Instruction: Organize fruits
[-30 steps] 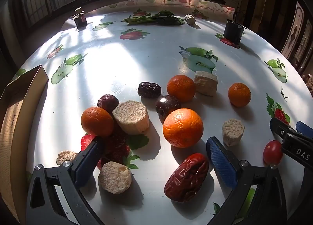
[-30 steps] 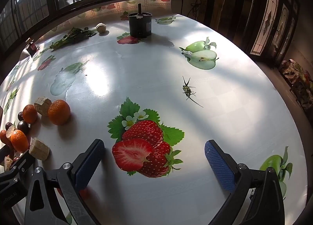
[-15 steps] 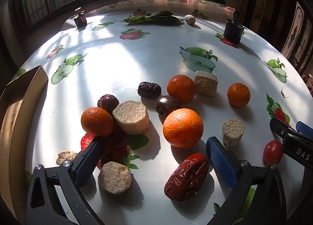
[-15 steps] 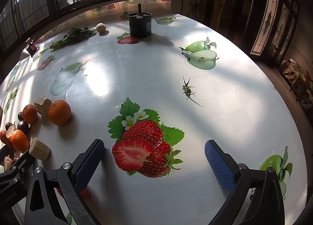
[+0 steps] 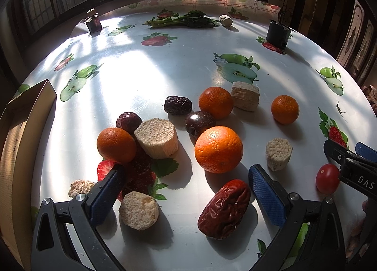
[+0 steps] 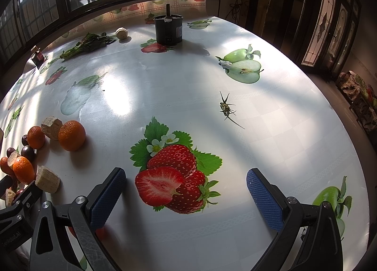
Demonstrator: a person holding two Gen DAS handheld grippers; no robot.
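Observation:
In the left wrist view my left gripper point(image 5: 183, 190) is open and empty, low over the table. Between its fingers lie a red date point(image 5: 223, 209) and a beige chunk point(image 5: 139, 210). Just beyond sit a large orange point(image 5: 218, 149), a second orange point(image 5: 116, 144), a third point(image 5: 215, 102) and a small one point(image 5: 285, 109), dark dates point(image 5: 178, 105), a dark plum point(image 5: 199, 122) and a cherry tomato point(image 5: 327, 178). My right gripper point(image 6: 186, 190) is open and empty over a printed strawberry; the fruit pile point(image 6: 70, 135) is at its far left.
A cardboard box point(image 5: 21, 143) stands at the left table edge. Beige chunks point(image 5: 156, 137) lie among the fruit. A black cylinder point(image 6: 168, 29), leafy greens point(image 6: 87, 44) and a small bottle point(image 5: 94, 22) stand at the back. An insect point(image 6: 226, 107) sits mid-table.

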